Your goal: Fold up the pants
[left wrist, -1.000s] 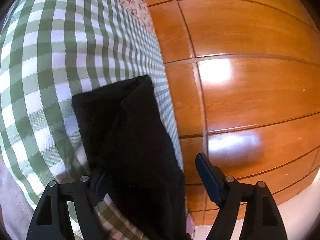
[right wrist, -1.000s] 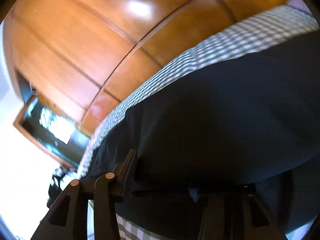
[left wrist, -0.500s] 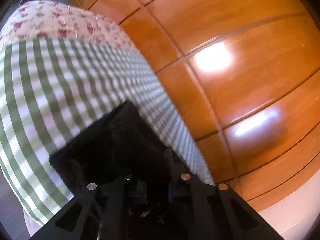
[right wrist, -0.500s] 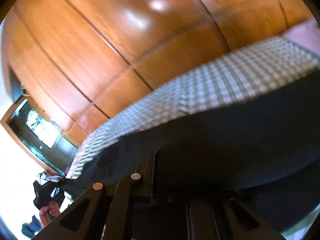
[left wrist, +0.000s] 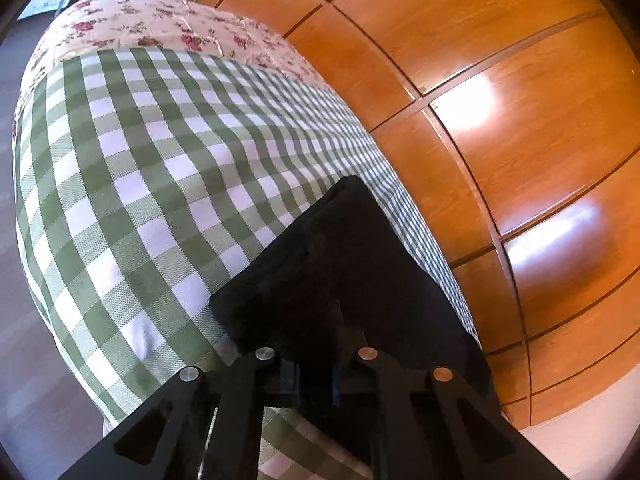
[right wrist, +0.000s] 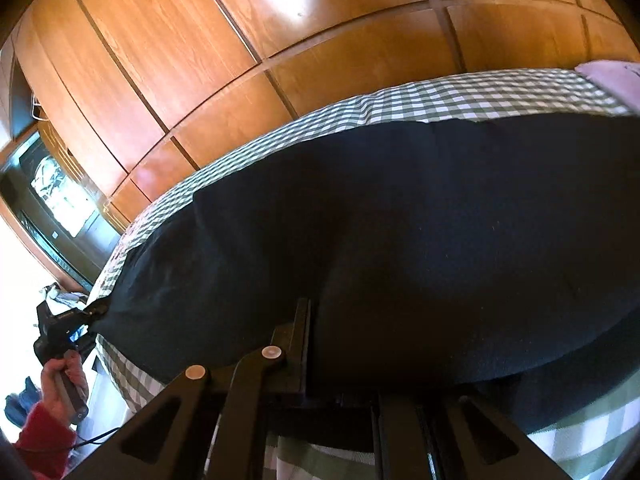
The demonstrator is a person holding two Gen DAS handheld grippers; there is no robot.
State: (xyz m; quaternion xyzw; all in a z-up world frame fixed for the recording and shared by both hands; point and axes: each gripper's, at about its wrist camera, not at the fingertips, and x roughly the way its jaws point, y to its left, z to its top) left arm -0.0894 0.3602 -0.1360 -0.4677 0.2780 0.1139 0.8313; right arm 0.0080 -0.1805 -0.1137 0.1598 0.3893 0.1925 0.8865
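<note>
Left wrist view: the left gripper (left wrist: 314,376) has its fingers drawn together on the near edge of the black pants (left wrist: 340,280), with dark fabric pinched between them. The pants lie on the green checked cloth (left wrist: 160,168), along the side closest to the wooden panelled wall (left wrist: 500,100). A floral cloth (left wrist: 160,20) shows at the far end of the surface. The corner grip is judged to serve control of one end of the garment, so the edge can be carried over without slipping.

Right wrist view: the pants (right wrist: 420,232) fill most of the frame, spread long across the checked cloth (right wrist: 460,96). The right gripper (right wrist: 340,388) sits at the near edge; one finger (right wrist: 300,344) is seen standing against the fabric, the other is lost in dark cloth. It appears clamped on the pants edge, though the pinch itself is poorly lit. At far left the person's left hand (right wrist: 64,380) holds the other gripper at the garment's end.

Holding both ends of one long edge is judged to keep it taut and straight for the fold. The fold does not appear complete.
</note>
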